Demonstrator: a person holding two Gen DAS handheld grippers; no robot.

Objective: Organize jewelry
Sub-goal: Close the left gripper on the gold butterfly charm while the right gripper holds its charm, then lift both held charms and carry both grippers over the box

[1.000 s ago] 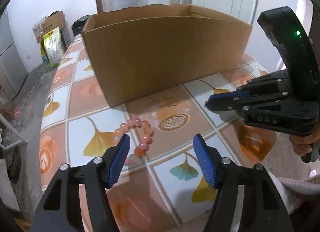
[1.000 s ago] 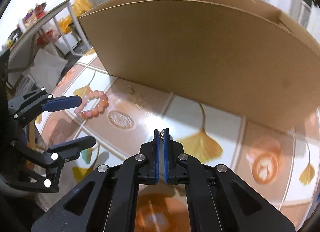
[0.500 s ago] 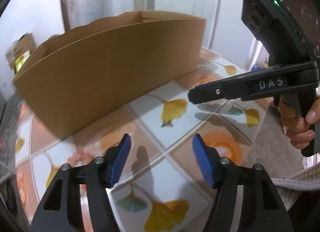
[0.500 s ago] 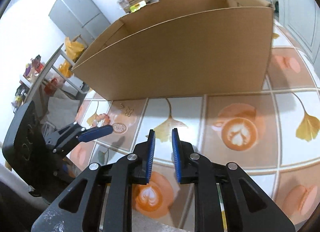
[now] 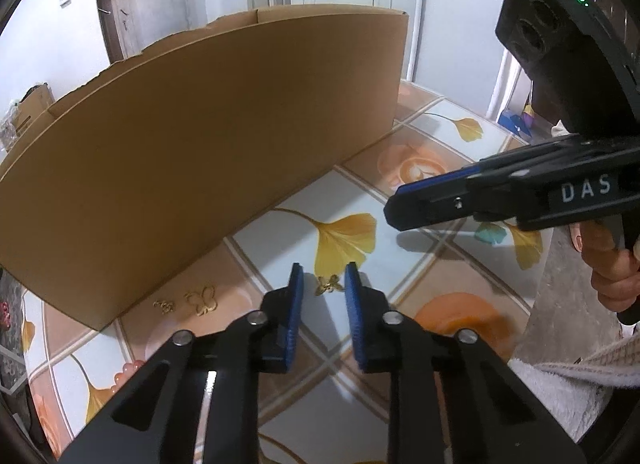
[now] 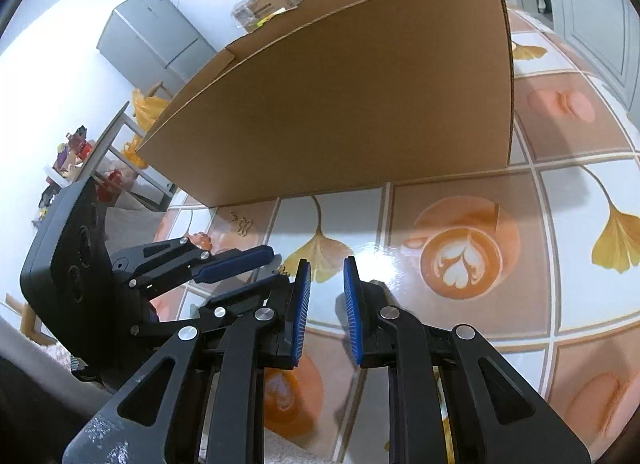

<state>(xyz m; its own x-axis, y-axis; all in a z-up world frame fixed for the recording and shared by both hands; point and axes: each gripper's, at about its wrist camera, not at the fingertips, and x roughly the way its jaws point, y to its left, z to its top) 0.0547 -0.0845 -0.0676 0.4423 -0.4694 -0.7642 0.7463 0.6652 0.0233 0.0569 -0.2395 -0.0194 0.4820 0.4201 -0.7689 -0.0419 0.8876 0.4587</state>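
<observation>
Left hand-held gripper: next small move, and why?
Probably ease down and finish closing. The left hand-held gripper has just been closing, the small gold butterfly charm lies on the tablecloth between its tips, and the pads do not yet touch it.

The left tool (image 5: 323, 278) points down at the tabletop (image 5: 420, 264), its blue pads (image 5: 296, 296) a narrow gap apart after just closing inward. A small gold butterfly charm (image 5: 329, 286) lies between the pad tips; whether they touch it cannot be told. Left of the tool, two more gold charms (image 5: 202, 299) lie at the foot of a cardboard box (image 5: 208, 144), which stands just beyond the tool. Pink beads (image 5: 127, 371) peek out beside the tool's left arm. To the right, a hand (image 5: 610, 268) holds the right tool (image 5: 404, 204) above the tabletop, tip aimed left.
</observation>
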